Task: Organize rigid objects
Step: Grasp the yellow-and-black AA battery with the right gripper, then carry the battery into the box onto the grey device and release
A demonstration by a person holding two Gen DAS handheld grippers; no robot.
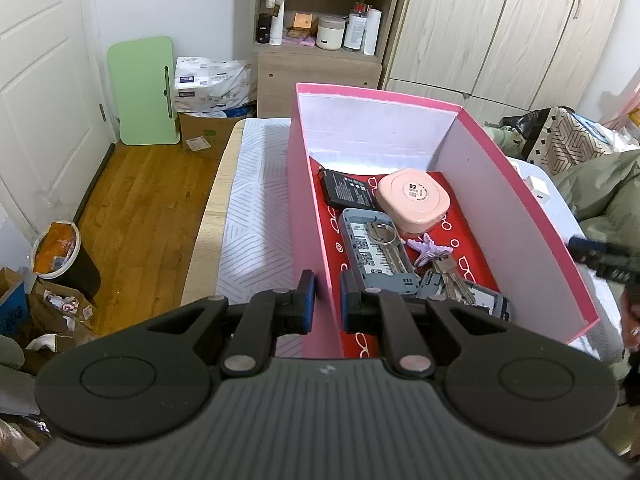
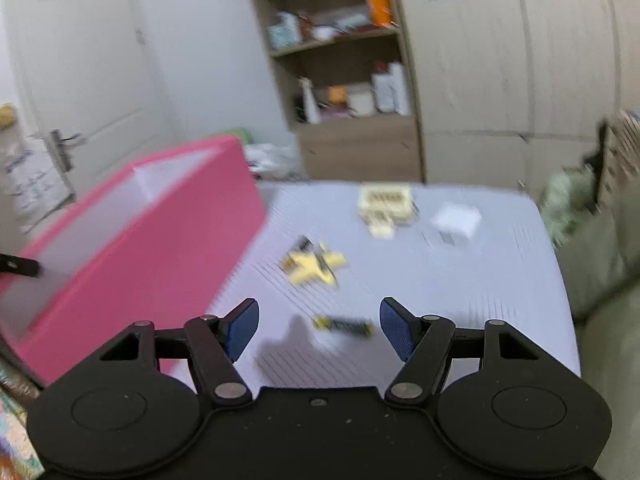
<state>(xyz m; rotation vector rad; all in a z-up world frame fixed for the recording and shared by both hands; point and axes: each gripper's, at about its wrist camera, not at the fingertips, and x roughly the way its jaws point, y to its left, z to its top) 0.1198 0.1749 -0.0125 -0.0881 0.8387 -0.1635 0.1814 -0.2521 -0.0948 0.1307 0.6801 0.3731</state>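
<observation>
A pink box (image 1: 308,200) stands on the white-covered table. My left gripper (image 1: 326,304) is shut on its near left wall. Inside lie a pink round case (image 1: 414,198), a black battery (image 1: 350,192), a grey device (image 1: 376,256) with keys (image 1: 386,244) on it, and more keys (image 1: 450,276). My right gripper (image 2: 318,330) is open and empty above the table, right of the pink box (image 2: 160,256). In front of it lie a small black and yellow piece (image 2: 344,326), a yellow toy (image 2: 314,266), a cream block (image 2: 386,206) and a white cube (image 2: 456,222). The right wrist view is blurred.
A wooden shelf unit (image 1: 320,32) and wardrobe doors (image 1: 500,28) stand behind the table. A green board (image 1: 142,90), cardboard boxes (image 1: 202,134) and a bin (image 1: 60,254) are on the wood floor at left. Clothes and bags (image 1: 592,184) pile up at right.
</observation>
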